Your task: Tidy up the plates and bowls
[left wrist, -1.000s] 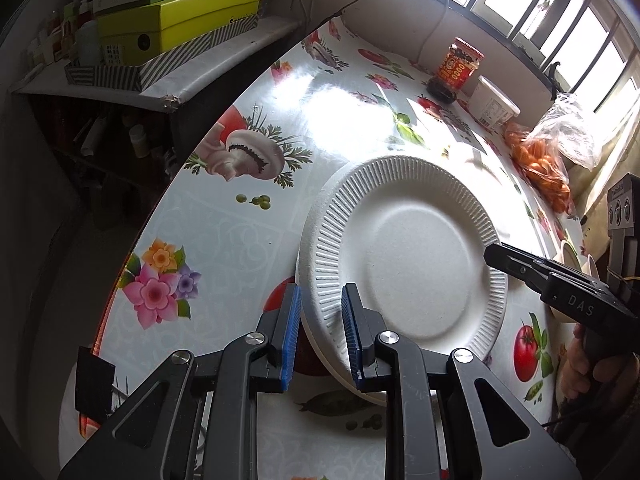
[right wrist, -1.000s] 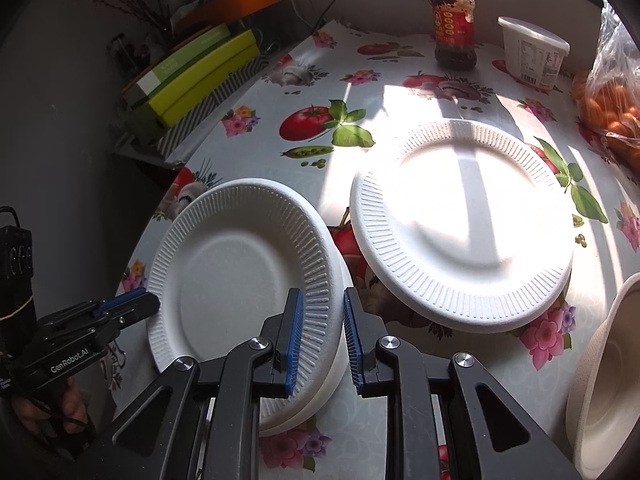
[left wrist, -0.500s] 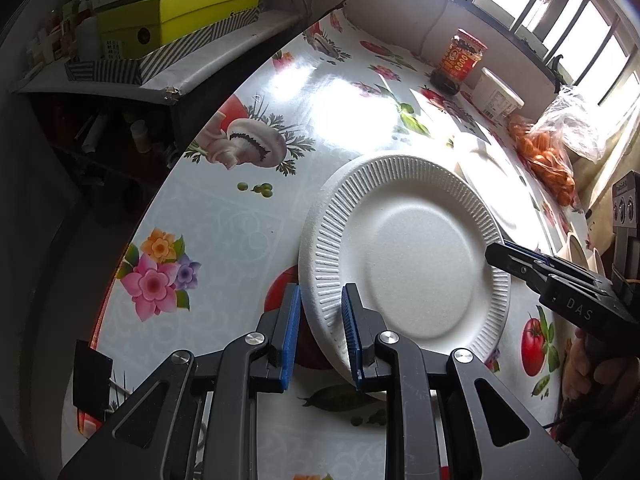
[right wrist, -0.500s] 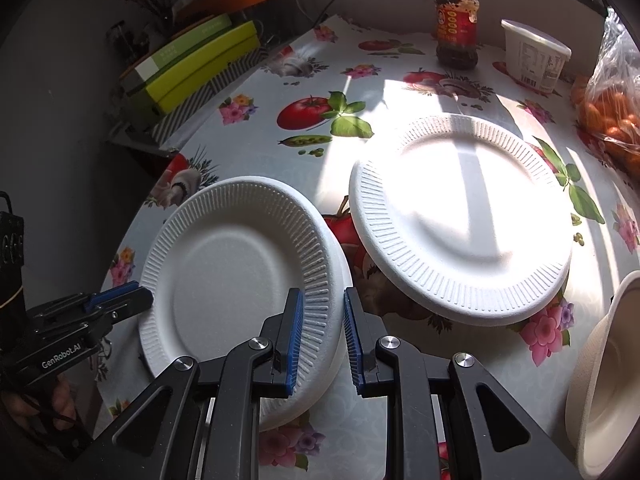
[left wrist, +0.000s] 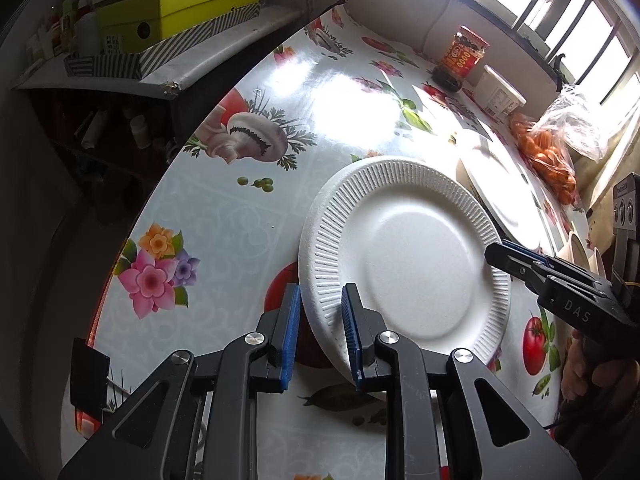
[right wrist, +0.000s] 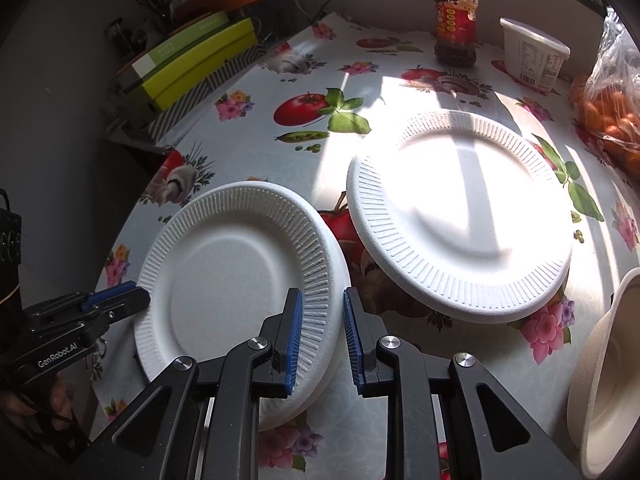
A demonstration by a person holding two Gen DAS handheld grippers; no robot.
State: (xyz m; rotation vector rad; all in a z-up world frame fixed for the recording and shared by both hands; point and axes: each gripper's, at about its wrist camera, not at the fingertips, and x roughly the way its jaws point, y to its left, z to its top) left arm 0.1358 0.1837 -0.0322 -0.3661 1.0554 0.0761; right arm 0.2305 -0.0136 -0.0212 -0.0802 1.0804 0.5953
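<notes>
A white ribbed paper plate (left wrist: pixel 404 256) is held between both grippers just above the patterned table. My left gripper (left wrist: pixel 318 328) is shut on its near rim. My right gripper (right wrist: pixel 320 332) is shut on the opposite rim of the same plate (right wrist: pixel 236 280), and it shows in the left wrist view (left wrist: pixel 496 254) at the plate's right edge. Another plate rim shows just under the held plate. A second white plate (right wrist: pixel 460 216) lies on the table to the right in sunlight. A white bowl (right wrist: pixel 604 376) stands at the far right edge.
A red-labelled jar (right wrist: pixel 454 24), a white tub (right wrist: pixel 532 54) and a bag of oranges (right wrist: pixel 612 112) stand at the back of the table (left wrist: pixel 224 224). Green and yellow boxes (left wrist: pixel 176 4) lie on a shelf to the left, beyond the table's edge.
The held plate has shifted slightly left and toward the table's near edge, with both grippers still gripping its rims. The other plate and bowl have not moved.
</notes>
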